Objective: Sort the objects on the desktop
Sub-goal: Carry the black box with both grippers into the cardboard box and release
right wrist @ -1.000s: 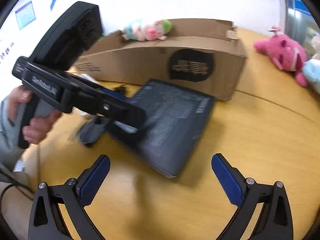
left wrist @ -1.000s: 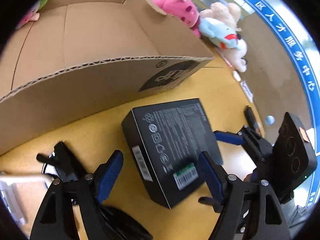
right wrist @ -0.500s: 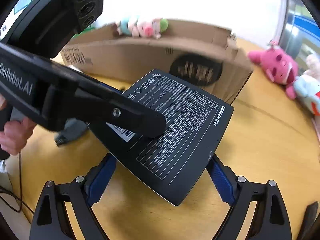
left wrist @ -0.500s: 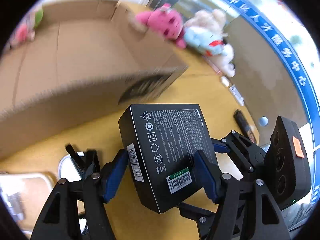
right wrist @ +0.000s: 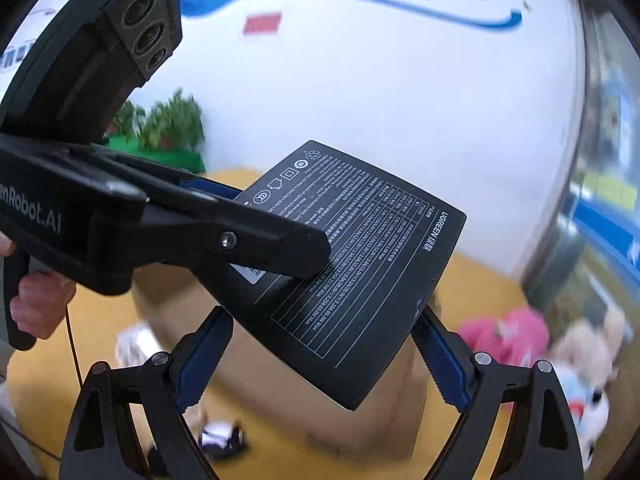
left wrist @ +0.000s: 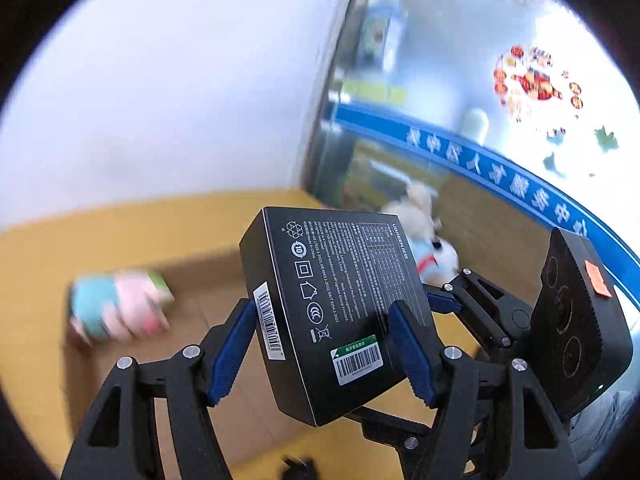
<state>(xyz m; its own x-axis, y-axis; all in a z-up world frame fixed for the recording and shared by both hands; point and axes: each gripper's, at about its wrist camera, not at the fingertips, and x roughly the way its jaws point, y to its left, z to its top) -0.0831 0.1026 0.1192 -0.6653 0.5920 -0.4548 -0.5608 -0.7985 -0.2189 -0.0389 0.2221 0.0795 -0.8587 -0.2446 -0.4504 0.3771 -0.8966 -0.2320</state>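
Observation:
A flat black box (left wrist: 340, 300) with white print and barcode stickers hangs in the air, tilted, held by both grippers. My left gripper (left wrist: 320, 354) is shut on it, a blue pad pressed to each long side. My right gripper (right wrist: 322, 360) is shut on the same black box (right wrist: 360, 264) across its near corner. One right finger (left wrist: 480, 300) reaches in from the right in the left wrist view. A left finger (right wrist: 260, 240) lies across the box top in the right wrist view. A hand (right wrist: 36, 308) holds the left handle.
An open cardboard box (left wrist: 208, 320) lies below on the yellow table (left wrist: 120, 224), with a pink and blue plush (left wrist: 120, 308) inside. Pink plush (right wrist: 508, 332) and beige plush (right wrist: 592, 344) lie at the right. A small dark object (right wrist: 220, 440) sits near the cardboard box (right wrist: 360, 420).
Both grippers closed on the black box and lifted it off the table. It now hangs high above the cardboard box, and the views have tipped up toward the wall.

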